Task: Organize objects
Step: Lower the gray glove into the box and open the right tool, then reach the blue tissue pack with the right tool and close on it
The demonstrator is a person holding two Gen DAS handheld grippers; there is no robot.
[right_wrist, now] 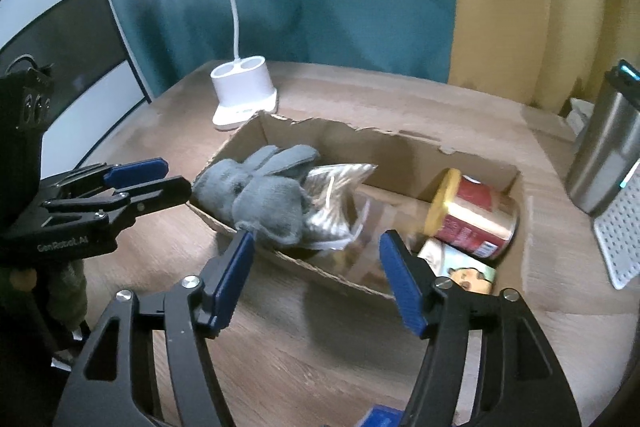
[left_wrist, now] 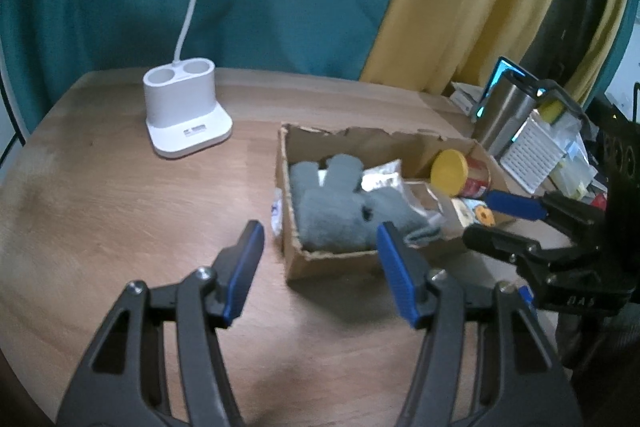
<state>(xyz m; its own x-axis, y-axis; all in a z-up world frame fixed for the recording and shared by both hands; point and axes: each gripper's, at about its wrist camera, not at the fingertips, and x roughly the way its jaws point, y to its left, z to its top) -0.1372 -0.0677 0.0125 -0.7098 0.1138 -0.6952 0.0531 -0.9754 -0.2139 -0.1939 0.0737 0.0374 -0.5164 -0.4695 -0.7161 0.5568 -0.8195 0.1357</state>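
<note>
A torn cardboard box (left_wrist: 320, 263) (right_wrist: 400, 147) sits on the wooden table. Inside lie grey knitted gloves (left_wrist: 340, 211) (right_wrist: 264, 195), a clear crinkled packet (left_wrist: 382, 177) (right_wrist: 340, 203), a red can with a yellow lid (left_wrist: 460, 173) (right_wrist: 472, 215) on its side, and a small printed pack (right_wrist: 460, 267). My left gripper (left_wrist: 320, 251) hovers open in front of the box's near left corner, nothing between its fingers. My right gripper (right_wrist: 316, 259) is open above the box's near wall, holding nothing; the left wrist view shows it (left_wrist: 492, 223) at the box's right end.
A white lamp base (left_wrist: 184, 111) (right_wrist: 244, 95) with a bent neck stands behind the box. A steel tumbler (left_wrist: 504, 111) (right_wrist: 604, 155) and a white perforated tray (left_wrist: 532, 155) (right_wrist: 620, 227) crowd the right side. Teal and yellow curtains hang behind the table (left_wrist: 120, 227).
</note>
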